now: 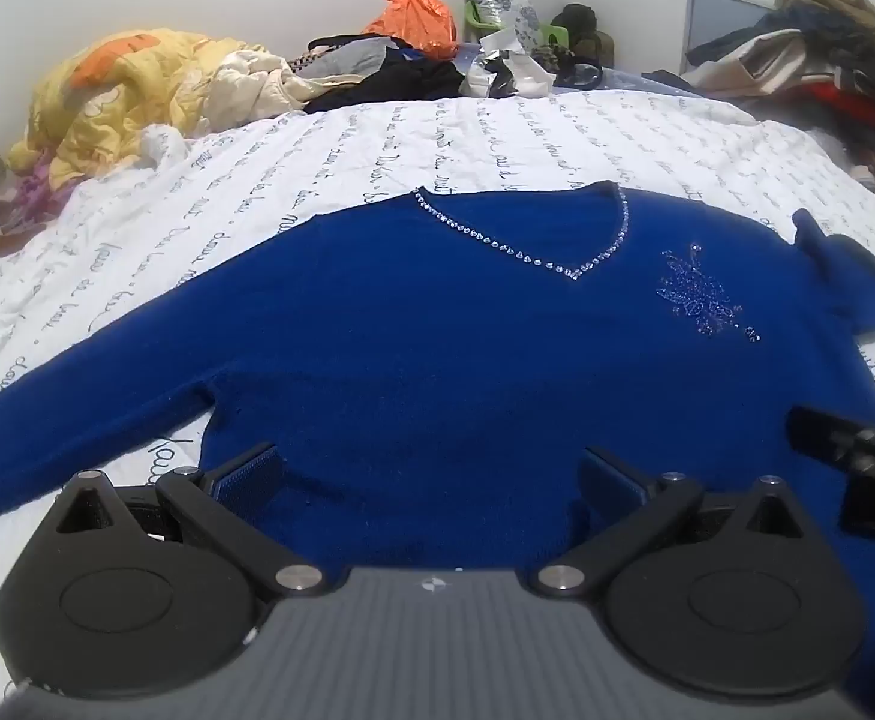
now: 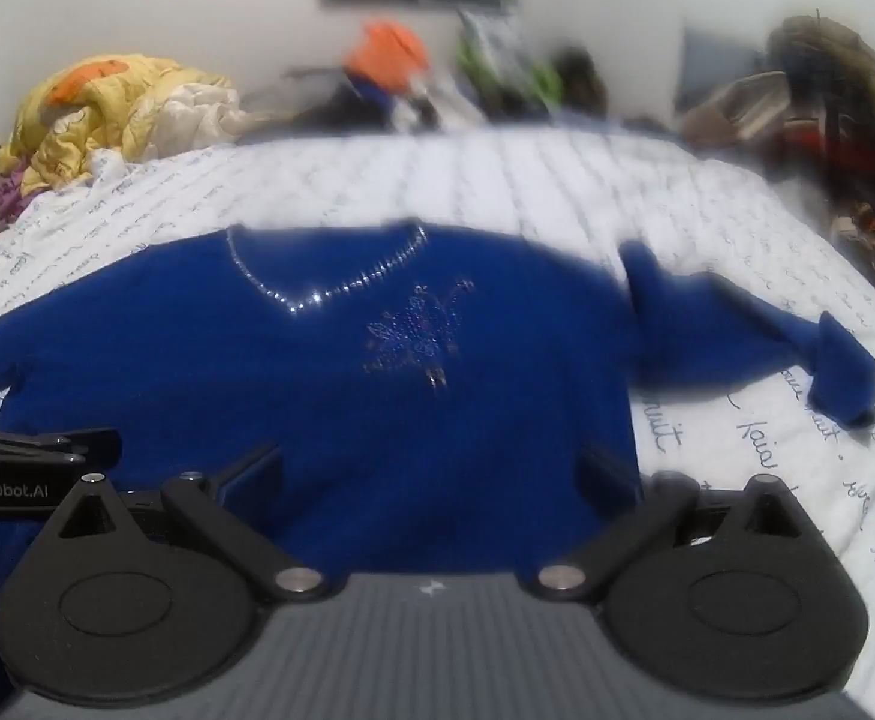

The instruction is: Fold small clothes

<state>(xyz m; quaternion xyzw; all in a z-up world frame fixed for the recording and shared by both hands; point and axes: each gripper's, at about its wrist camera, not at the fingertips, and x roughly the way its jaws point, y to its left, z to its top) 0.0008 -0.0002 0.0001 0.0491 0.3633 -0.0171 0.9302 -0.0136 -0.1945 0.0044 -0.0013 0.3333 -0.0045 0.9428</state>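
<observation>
White bedding [image 1: 497, 138] printed with lines of dark handwriting covers a bed, and a bright blue sweater [image 1: 437, 348] lies spread flat on it, front side up. Its V-neck, edged with sparkling stones [image 1: 521, 255], points toward the sweater's bottom hem, and a beaded butterfly motif [image 2: 416, 336] sits just below the neckline. One sleeve [image 1: 47, 420] stretches straight out from the body; the other sleeve [image 2: 755, 348] lies bent, its cuff folded over. Beyond the sweater's collar, a crumpled yellow quilt [image 1: 113, 96], an orange bag [image 1: 416, 21] and heaps of clothes crowd the far side against a pale wall. Near the sweater's hem, the left gripper [image 1: 431, 474] hovers with its jaws spread wide, holding nothing. Beside it, the right gripper [image 2: 431, 471] hangs over the same hem, jaws equally wide and empty.
</observation>
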